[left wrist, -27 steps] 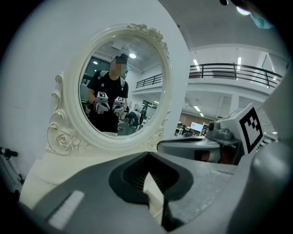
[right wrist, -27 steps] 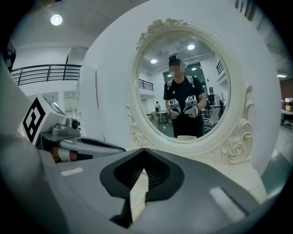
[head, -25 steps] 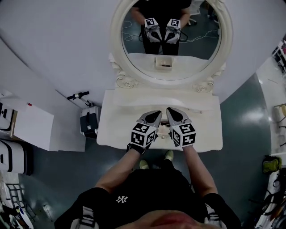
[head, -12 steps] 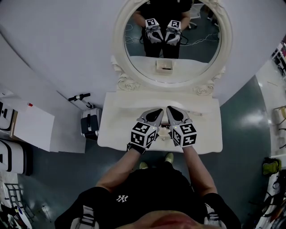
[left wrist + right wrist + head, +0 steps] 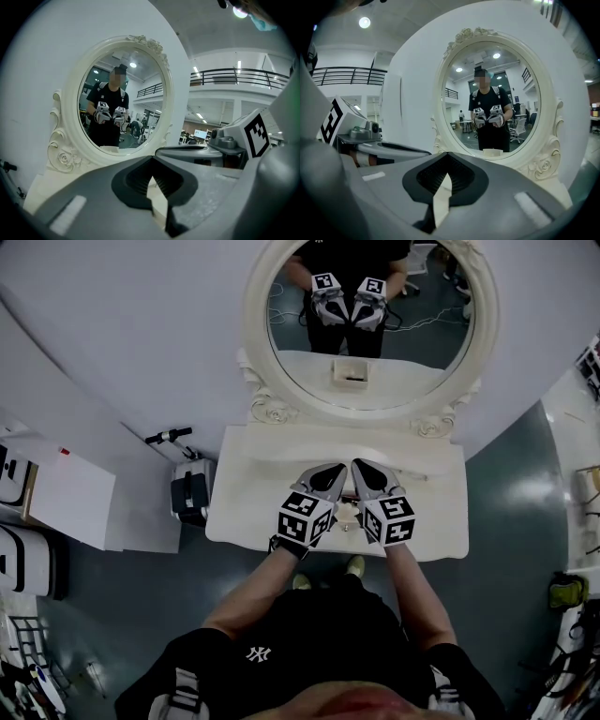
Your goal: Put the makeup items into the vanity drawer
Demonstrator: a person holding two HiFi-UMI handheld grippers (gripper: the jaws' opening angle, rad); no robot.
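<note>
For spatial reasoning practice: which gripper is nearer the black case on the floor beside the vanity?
Left. The left gripper is on the side toward the black case; the right gripper lies beyond it.

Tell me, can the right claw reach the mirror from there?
Probably yes. The right claw, shut and empty, points straight at the mirror across the vanity, and its own view shows nothing standing between them. A stretch forward may be needed.

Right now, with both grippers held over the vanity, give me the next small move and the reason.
Probably open the fingers of the right gripper: both it and the left gripper are shut and empty above the vanity top, and no drawer shows open yet.
</note>
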